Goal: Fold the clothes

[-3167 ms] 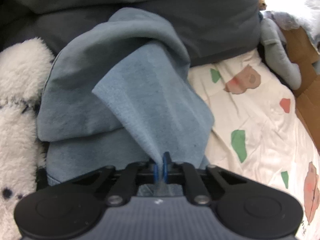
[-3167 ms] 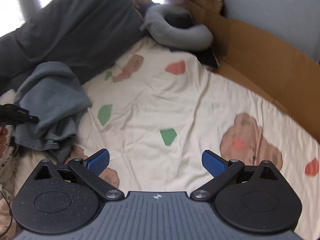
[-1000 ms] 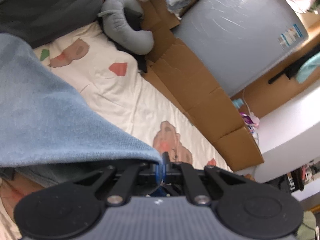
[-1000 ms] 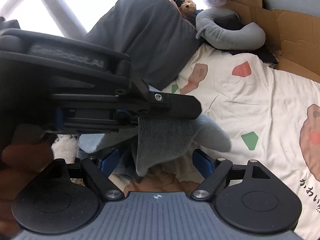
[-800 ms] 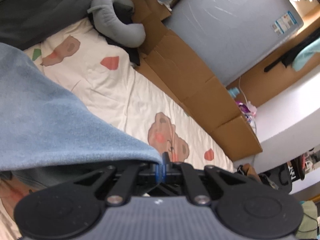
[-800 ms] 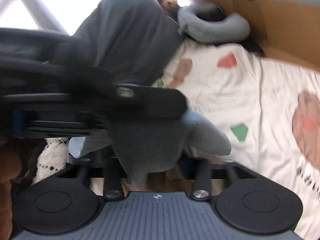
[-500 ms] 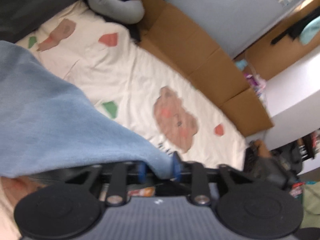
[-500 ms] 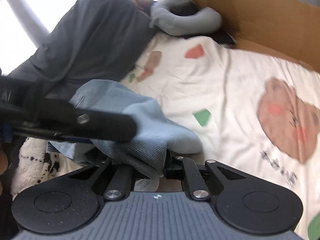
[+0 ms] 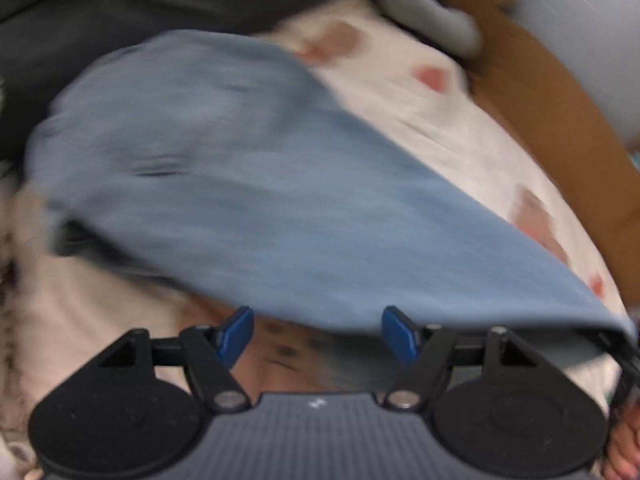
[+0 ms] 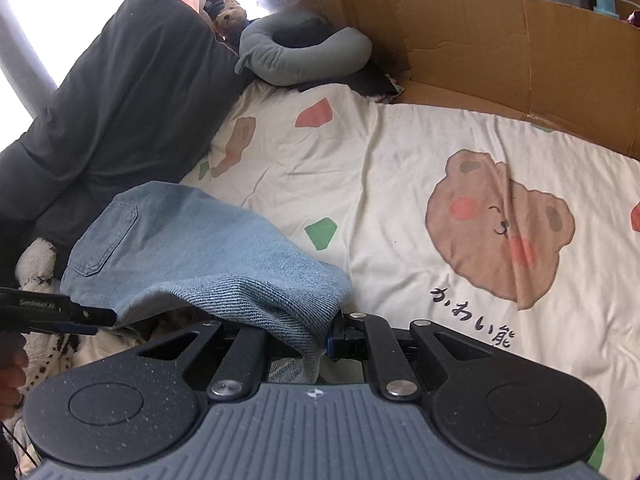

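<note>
A: Where are the blue jeans (image 10: 192,252)?
B: Draped over the bed (image 10: 400,184), ahead and left of the right hand-held gripper (image 10: 320,340), which is clamped onto their hem.
A: The left hand-held gripper (image 9: 318,330)?
B: Spread wide, empty, under the denim.

The left gripper (image 9: 318,330) fingers (image 9: 236,330) stand apart beneath blurred blue denim (image 9: 256,184).

Blue garment (image 10: 188,248): woven denim, matt, twill ribs at hem. Sheet (image 10: 400,184) beneath it: smooth matt cotton, printed. Wall (image 10: 500,52) beyond sheet: brown corrugated cardboard, creased.
</note>
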Demonstrator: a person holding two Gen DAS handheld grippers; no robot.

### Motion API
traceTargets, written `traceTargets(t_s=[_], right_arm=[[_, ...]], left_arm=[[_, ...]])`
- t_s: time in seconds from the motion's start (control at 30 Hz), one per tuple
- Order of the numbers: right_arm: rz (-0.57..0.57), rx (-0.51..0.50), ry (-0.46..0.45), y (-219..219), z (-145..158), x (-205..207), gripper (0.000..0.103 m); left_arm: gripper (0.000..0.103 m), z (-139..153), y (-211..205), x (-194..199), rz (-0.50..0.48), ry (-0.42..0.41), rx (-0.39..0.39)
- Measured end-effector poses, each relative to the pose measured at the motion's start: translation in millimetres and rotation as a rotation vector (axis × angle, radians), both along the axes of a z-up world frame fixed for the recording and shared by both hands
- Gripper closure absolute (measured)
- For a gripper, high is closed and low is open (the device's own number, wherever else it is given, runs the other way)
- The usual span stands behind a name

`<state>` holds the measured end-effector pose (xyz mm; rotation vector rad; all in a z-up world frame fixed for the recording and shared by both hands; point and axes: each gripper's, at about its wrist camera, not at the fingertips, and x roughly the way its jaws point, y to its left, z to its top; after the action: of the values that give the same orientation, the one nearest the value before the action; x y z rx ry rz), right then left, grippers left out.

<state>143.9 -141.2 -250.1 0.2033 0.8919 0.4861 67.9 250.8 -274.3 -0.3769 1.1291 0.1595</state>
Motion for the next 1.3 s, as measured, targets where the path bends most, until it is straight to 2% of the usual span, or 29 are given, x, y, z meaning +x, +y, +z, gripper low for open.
traceTargets(t_s=[0.1, 0.17, 0.3, 0.4, 0.5, 0.6, 0.67, 0.77, 0.9, 1.1, 1.3], right_arm=[[-0.01, 0.005, 0.001, -5.5, 1.6, -0.4, 0.096], [-0.015, 0.004, 0.002, -11.6, 4.7, -5.6, 0.096], [-0.035, -0.004, 0.009, -21.7, 6.9, -11.1, 0.096], [-0.042, -0.009, 0.008, -28.3, 9.4, -15.0, 0.096], [-0.049, -0.015, 0.007, -35.6, 12.2, -19.2, 0.097], [-0.042, -0.031, 0.01, -41.3, 16.5, -23.1, 0.097], [-0.033, -0.044, 0.013, -44.6, 20.1, -25.6, 0.097], [-0.019, -0.064, 0.017, -49.4, 25.3, -29.2, 0.097], [-0.001, -0.091, 0.023, -55.9, 32.4, -34.0, 0.097], [-0.01, -0.106, 0.014, -59.2, 49.3, -20.4, 0.097], [-0.008, -0.134, -0.003, -57.7, 64.1, -2.5, 0.097]], left_arm=[[0.024, -6.1, 34.5, -3.9, 0.112, -0.006, 0.015], [0.019, -8.4, 53.0, -5.6, 0.169, -0.019, -0.021], [0.019, -15.4, 77.5, -4.6, 0.244, -0.057, -0.048], [0.026, -18.5, 93.2, -2.7, 0.303, -0.08, -0.086], [0.035, -21.2, 100.4, 1.4, 0.346, -0.092, -0.157], [0.06, -25.6, 97.4, 4.3, 0.344, -0.097, -0.208], [0.091, -19.3, 94.6, 2.7, 0.344, -0.119, -0.188], [0.093, -2.9, 92.9, 0.4, 0.345, -0.153, -0.19], [0.094, 28.5, 86.4, 9.6, 0.288, -0.217, -0.174], [0.095, 73.4, 75.1, 45.5, 0.199, -0.308, -0.145], [0.095, 92.9, 64.7, 86.9, 0.157, -0.352, -0.125]])
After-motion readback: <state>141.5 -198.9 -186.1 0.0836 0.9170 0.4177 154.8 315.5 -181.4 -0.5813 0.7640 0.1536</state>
